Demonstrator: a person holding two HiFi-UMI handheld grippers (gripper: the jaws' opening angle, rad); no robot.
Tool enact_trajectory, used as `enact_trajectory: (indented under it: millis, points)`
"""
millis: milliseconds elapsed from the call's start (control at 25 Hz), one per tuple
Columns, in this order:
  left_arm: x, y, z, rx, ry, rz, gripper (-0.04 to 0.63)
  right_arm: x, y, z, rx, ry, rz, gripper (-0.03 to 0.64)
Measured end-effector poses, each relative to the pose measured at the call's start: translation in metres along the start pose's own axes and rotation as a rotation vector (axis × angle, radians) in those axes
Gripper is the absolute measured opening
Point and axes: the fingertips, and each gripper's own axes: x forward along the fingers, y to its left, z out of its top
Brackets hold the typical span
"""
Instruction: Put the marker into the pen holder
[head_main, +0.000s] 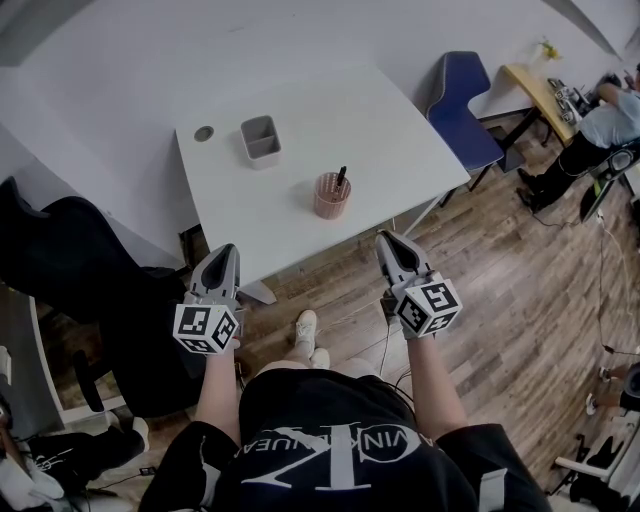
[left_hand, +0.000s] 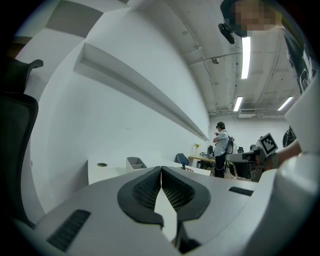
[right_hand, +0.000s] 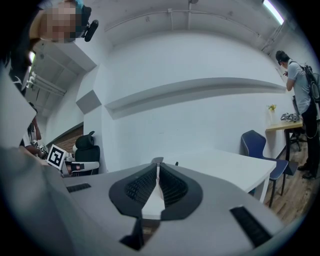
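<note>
A black marker (head_main: 341, 178) stands upright in the pink mesh pen holder (head_main: 332, 196) near the middle of the white table (head_main: 300, 240). Both grippers hover off the table's near edge, short of the holder. My left gripper (head_main: 227, 250) is shut with nothing between its pads, and so is my right gripper (head_main: 389, 239). In the left gripper view the jaws (left_hand: 161, 169) meet in a line, and the holder's rim (left_hand: 188, 169) peeks just beyond them. In the right gripper view the closed tips (right_hand: 158, 162) hide the holder; only the marker's tip (right_hand: 176, 163) shows.
A grey rectangular container (head_main: 260, 139) and a round cable hole (head_main: 204, 133) lie at the table's far left. A blue chair (head_main: 462, 100) stands at the right corner, a black office chair (head_main: 60, 240) at the left. A person (head_main: 600, 125) works at a far desk.
</note>
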Motion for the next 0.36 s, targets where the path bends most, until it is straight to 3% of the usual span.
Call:
enact_trajectory:
  millis: [360]
  points:
    - [-0.0001,0.0034,-0.0040,-0.002,0.006,0.001,0.018,0.0021,0.0016,-0.0053,0.011,0.005,0.003,0.034]
